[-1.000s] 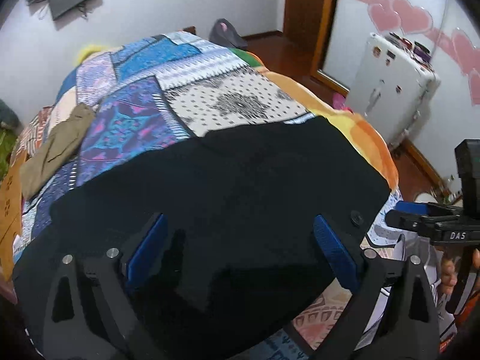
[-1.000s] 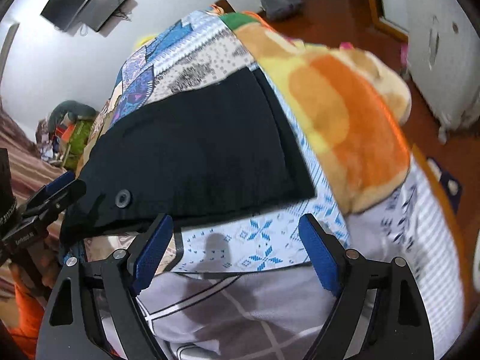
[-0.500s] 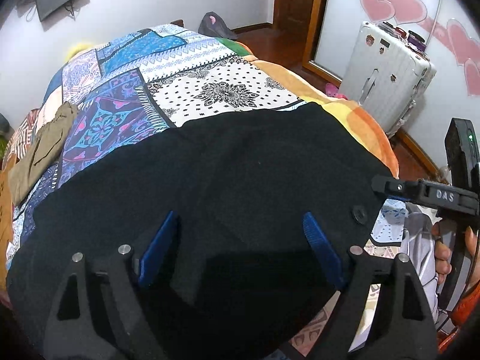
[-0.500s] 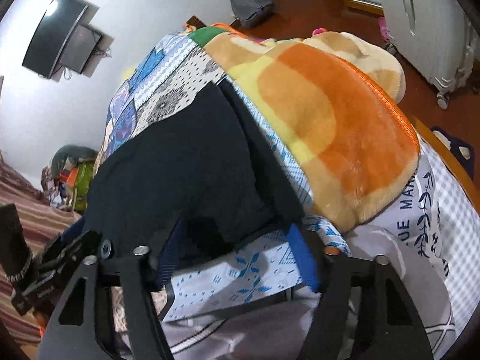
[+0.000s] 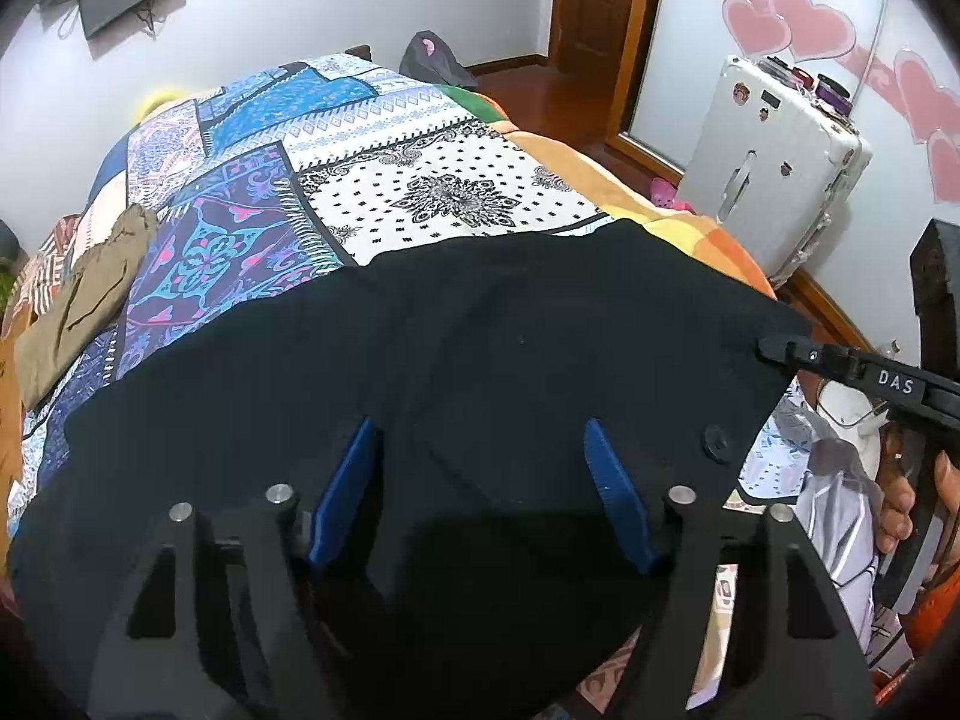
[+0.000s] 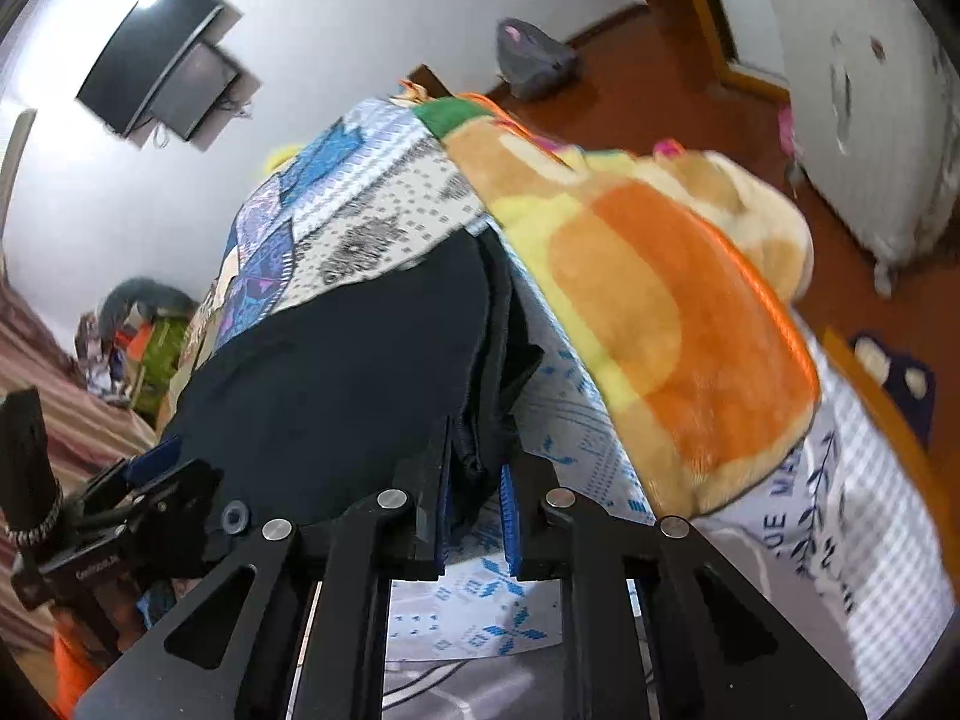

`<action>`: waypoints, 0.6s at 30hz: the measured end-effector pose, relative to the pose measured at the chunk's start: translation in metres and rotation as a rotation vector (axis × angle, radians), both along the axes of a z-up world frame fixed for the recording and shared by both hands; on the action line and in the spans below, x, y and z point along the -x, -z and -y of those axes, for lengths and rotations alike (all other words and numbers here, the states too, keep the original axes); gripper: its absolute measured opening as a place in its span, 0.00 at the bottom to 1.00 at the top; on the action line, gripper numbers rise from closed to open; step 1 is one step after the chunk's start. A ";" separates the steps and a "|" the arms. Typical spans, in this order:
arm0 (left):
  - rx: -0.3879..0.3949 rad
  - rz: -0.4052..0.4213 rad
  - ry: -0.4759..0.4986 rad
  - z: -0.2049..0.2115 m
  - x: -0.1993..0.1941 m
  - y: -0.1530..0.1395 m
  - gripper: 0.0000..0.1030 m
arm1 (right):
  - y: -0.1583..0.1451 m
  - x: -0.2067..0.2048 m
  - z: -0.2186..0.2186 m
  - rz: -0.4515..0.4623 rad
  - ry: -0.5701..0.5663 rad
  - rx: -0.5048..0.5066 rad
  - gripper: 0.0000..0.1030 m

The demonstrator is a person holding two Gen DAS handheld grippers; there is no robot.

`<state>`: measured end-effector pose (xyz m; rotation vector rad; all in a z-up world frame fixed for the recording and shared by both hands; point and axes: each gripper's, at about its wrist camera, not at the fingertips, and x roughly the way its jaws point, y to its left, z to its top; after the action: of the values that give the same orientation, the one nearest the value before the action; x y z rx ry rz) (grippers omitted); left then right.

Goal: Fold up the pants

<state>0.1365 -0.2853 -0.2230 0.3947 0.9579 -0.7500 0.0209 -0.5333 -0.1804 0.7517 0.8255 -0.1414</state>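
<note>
Black pants (image 5: 480, 360) being spread flat on bed (image 5: 372, 138). Right tongs (image 6: 477, 516) being closed, pads pinching pants' edge. Left tongs (image 5: 480, 480) being narrowed over waist, cloth between pads, not yet gripped.

The bed (image 5: 420, 138) is covered by a patchwork spread (image 5: 252, 240) in blue, purple and white printed panels. Black pants (image 5: 480, 372) lie flat across its near end, a round button (image 5: 716, 438) showing by the right edge. At the far left a crumpled olive-brown garment (image 5: 78, 300) rests on the spread, well apart from the pants. Along the right side a plush orange-and-yellow blanket (image 6: 660, 324) hangs over the bed's edge (its fringe bright orange), lying just beside the pants.
</note>
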 end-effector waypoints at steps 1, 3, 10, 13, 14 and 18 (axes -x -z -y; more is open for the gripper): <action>0.006 -0.004 -0.001 -0.001 -0.001 -0.001 0.65 | -0.005 -0.001 -0.001 0.015 -0.010 0.006 0.11; 0.034 -0.017 -0.013 -0.006 -0.004 -0.007 0.64 | -0.017 -0.003 -0.003 0.047 -0.022 0.022 0.11; 0.124 0.044 -0.080 -0.038 -0.012 -0.042 0.64 | -0.066 -0.028 -0.019 0.177 -0.094 0.078 0.10; 0.158 0.076 -0.128 -0.063 -0.016 -0.058 0.64 | -0.088 -0.043 -0.032 0.228 -0.150 0.120 0.10; 0.170 0.085 -0.148 -0.072 -0.017 -0.062 0.64 | -0.096 -0.049 -0.037 0.248 -0.170 0.133 0.10; 0.207 0.102 -0.228 -0.113 -0.022 -0.072 0.64 | -0.120 -0.075 -0.057 0.306 -0.246 0.150 0.10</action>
<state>0.1587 -0.1725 -0.1509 0.1381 0.8045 -0.6076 0.0956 -0.4765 -0.0599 0.5089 0.6009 0.1286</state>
